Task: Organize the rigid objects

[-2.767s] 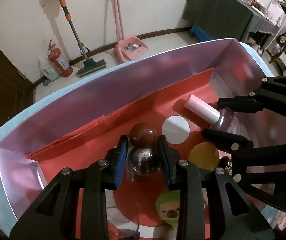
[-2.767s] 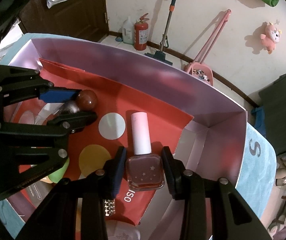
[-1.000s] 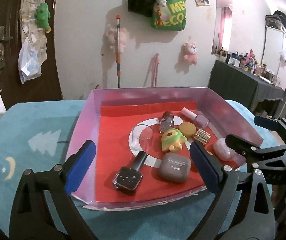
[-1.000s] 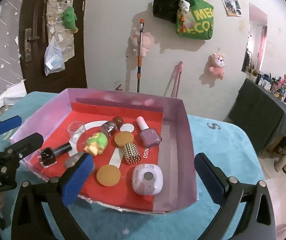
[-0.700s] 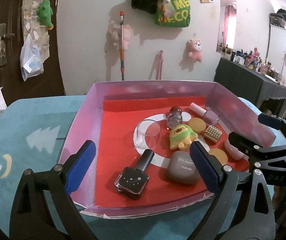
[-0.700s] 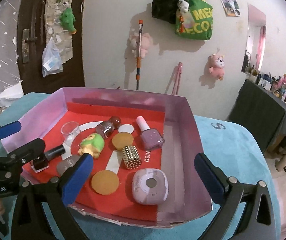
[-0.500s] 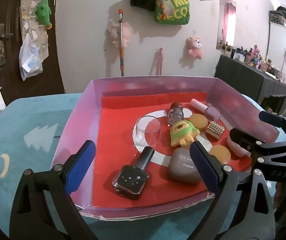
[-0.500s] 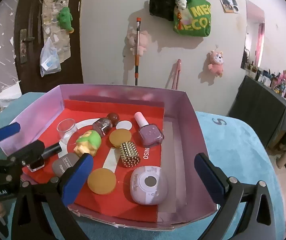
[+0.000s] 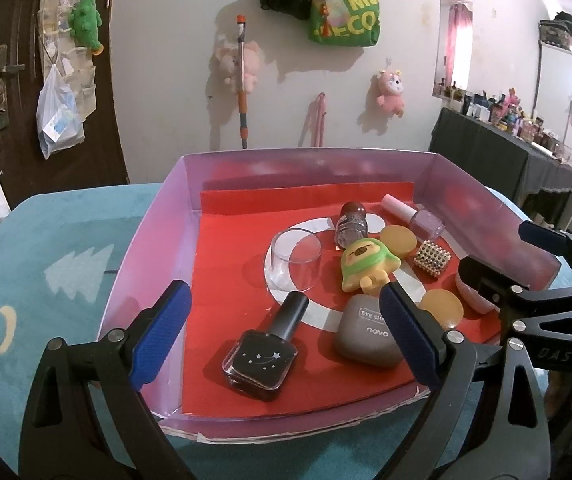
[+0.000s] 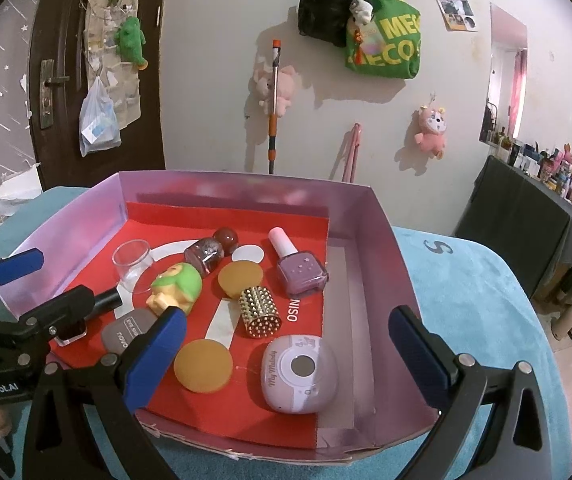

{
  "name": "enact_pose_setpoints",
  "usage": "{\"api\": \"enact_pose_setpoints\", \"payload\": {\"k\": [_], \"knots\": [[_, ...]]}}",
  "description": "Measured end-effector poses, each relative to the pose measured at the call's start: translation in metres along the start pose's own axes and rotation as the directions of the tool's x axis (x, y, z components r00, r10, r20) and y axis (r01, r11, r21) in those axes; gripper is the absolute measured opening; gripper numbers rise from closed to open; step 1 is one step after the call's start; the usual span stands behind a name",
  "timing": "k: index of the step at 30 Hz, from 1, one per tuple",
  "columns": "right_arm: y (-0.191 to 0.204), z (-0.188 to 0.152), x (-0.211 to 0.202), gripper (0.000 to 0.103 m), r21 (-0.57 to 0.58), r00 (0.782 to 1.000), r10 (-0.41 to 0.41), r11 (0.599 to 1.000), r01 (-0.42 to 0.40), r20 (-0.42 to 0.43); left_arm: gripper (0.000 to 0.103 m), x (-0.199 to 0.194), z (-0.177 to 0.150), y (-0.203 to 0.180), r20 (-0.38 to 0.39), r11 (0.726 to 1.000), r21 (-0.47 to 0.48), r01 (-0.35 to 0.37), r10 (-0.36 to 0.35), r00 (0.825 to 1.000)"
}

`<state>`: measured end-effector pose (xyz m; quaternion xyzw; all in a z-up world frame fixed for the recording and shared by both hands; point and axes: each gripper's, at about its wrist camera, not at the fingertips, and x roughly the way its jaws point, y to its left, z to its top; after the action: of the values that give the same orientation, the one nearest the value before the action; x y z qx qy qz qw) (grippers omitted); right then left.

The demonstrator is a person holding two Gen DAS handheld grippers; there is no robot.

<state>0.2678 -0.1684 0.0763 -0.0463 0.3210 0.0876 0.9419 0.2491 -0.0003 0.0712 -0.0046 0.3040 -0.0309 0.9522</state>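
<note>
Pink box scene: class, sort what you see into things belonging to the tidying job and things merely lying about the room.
Job:
pink box
black nail polish
purple nail polish
green toy
grey eyeshadow case
gold studded cylinder

Lying about:
green bag
mop
pink plush

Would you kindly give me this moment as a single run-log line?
left tool: open, empty | right tool: open, empty | both hover at near edge of pink tray | black polish bottle, lilac polish bottle lie inside

At centre frame you have a lilac-walled box (image 10: 382, 232) with a red floor, a black star-speckled polish bottle (image 9: 262, 356), a mauve starred one (image 10: 300, 272), a green-hooded yellow toy (image 9: 368, 266), and a teal tabletop (image 10: 466, 280).
</note>
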Motion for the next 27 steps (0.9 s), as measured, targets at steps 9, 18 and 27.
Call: {"api": "enact_pose_setpoints", "payload": {"k": [9, 18, 27], "knots": [[-0.003, 0.0016, -0.0017, 0.103, 0.01, 1.0, 0.0, 1.0, 0.0, 0.005, 0.096, 0.0012, 0.0001, 0.0002, -0.003, 1.0, 0.0, -0.006, 0.006, 1.0], [-0.0033, 0.0021, -0.0019, 0.103, 0.01, 1.0, -0.001, 1.0, 0.0, 0.005, 0.096, 0.0014, -0.0007, 0.001, -0.004, 1.0, 0.001, -0.008, 0.008, 1.0], [-0.0038, 0.0015, -0.0021, 0.103, 0.011, 1.0, 0.0, 1.0, 0.0, 0.006, 0.096, 0.0014, -0.0004, 0.0009, -0.005, 1.0, 0.001, -0.009, 0.009, 1.0]]}}
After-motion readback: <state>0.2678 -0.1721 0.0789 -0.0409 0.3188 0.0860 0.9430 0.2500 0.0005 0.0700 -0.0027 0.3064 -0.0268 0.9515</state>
